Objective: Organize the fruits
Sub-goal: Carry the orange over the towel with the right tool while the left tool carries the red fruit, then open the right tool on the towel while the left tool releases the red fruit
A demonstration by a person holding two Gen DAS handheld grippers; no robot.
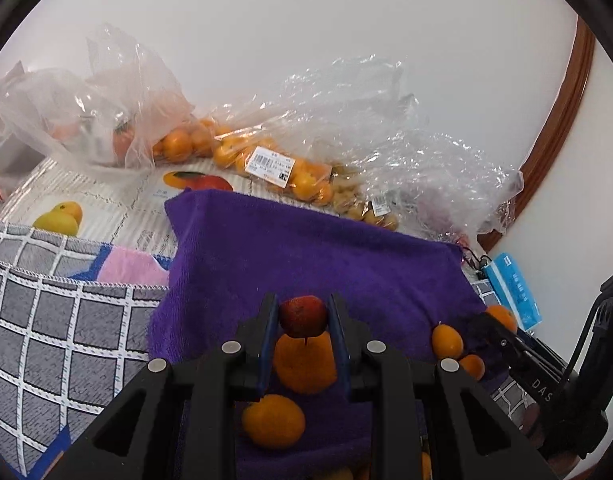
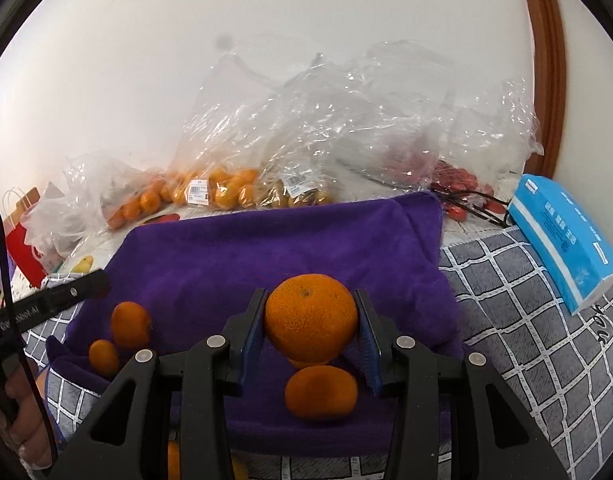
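My left gripper (image 1: 303, 316) is shut on a small red apple-like fruit (image 1: 303, 315), held above the purple towel (image 1: 306, 248). Below it on the towel lie two oranges (image 1: 304, 364) (image 1: 273, 420). My right gripper (image 2: 311, 322) is shut on a large orange (image 2: 311, 318), held above the purple towel (image 2: 274, 248). Another orange (image 2: 321, 391) lies under it, and two small oranges (image 2: 130, 323) (image 2: 103, 356) lie at the towel's left. The right gripper's tip shows in the left wrist view (image 1: 502, 332) beside small oranges (image 1: 447, 340).
Clear plastic bags of oranges (image 1: 226, 148) (image 2: 222, 190), small yellowish fruits (image 1: 358, 208) and red fruits (image 2: 458, 184) line the wall. A blue tissue box (image 2: 562, 236) lies right on the grey checked cloth (image 2: 526, 320). A red paper bag (image 2: 22, 236) stands at the left.
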